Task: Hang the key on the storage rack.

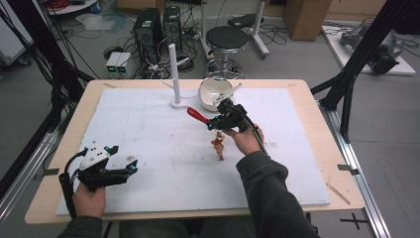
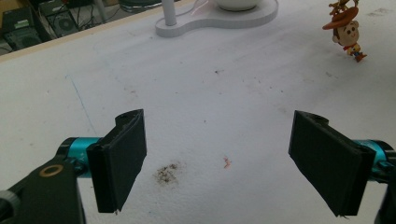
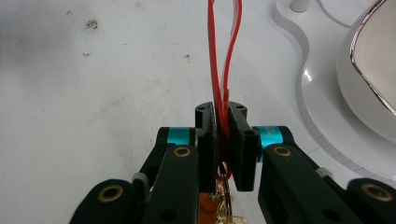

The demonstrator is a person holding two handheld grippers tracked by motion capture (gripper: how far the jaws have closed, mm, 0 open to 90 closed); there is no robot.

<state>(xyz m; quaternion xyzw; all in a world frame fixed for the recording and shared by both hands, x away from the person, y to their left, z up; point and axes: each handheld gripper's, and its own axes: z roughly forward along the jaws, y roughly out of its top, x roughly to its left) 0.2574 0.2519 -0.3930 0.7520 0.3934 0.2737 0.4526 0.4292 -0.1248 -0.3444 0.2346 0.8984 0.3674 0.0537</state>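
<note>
**Desk:** Start big. What's under the grippers?

**Me:** The table (image 1: 317,148), with its white mat, runs beneath both of my grippers. Beyond my right gripper (image 1: 214,124), just past its tips, stands a white stand (image 1: 175,69): an upright post on a flat base. A white bowl (image 1: 214,91) tilts on that base, just to the right of the post. In the right gripper view the bowl (image 3: 369,79) sits ahead and to the right of the jaws, close by.

**Desk:** And the grippers themselves?

**Me:** My left gripper (image 1: 126,166) sits low over the near left part of the mat, well apart from everything else. In the left gripper view its jaws stand wide open, with nothing between the pads (image 2: 122,158) but stained mat. My right gripper is clamped tight on a red strap (image 3: 223,70). The two pads press the strap flat between them, and its loop runs straight out ahead of the tips. From above, the red strap (image 1: 197,114) sticks out to the left of that gripper, toward the stand's base.

**Desk:** Anything hanging from it?

**Me:** A small cowboy figure (image 1: 218,146) hangs below the right gripper, just beneath my hand and near the mat. I can't tell whether its feet touch the surface. From my left gripper it lies far ahead and to the right (image 2: 346,30), hat on, tilted. In the right gripper view, a bit of orange and a gold chain (image 3: 223,200) show just behind the closed pads.
</note>
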